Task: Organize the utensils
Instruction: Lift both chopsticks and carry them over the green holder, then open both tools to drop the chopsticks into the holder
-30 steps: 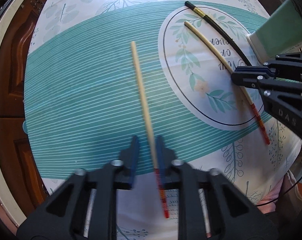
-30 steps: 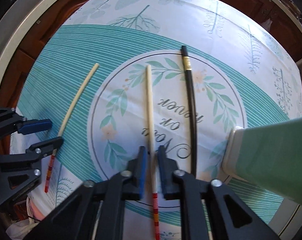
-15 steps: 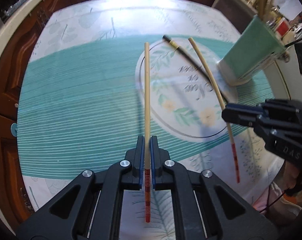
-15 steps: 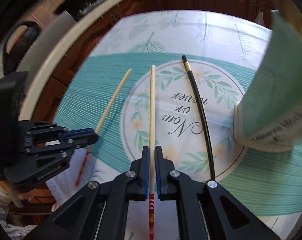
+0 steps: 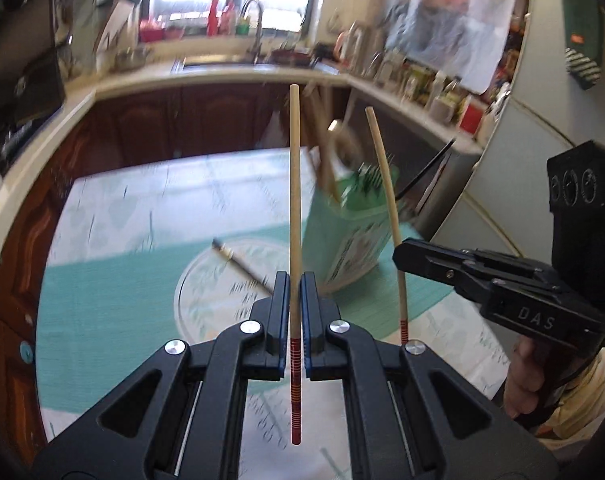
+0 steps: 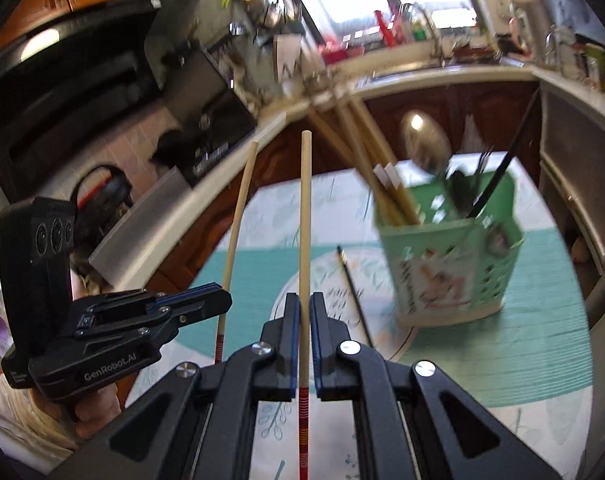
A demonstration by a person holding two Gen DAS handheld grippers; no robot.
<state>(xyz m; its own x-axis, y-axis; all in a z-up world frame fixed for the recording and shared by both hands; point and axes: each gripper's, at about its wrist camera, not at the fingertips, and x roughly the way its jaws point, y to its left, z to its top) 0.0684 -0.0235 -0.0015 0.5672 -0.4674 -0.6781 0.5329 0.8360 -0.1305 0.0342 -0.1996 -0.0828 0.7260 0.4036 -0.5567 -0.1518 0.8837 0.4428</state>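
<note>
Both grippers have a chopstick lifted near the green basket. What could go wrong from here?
1. Each chopstick is pinched near its red end, so the long free end may swing or pivot in the grip.
2. The basket is already crowded with utensils, so a tip may catch going in.
3. The black chopstick lies beside the basket and could get knocked.

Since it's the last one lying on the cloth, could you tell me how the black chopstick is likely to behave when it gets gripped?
The black chopstick looks thin and straight, so probably stiff and light. It appears round and smooth, so it may roll on the tablecloth or slip between the pads. Lying flat, it leaves little to get under.
</note>
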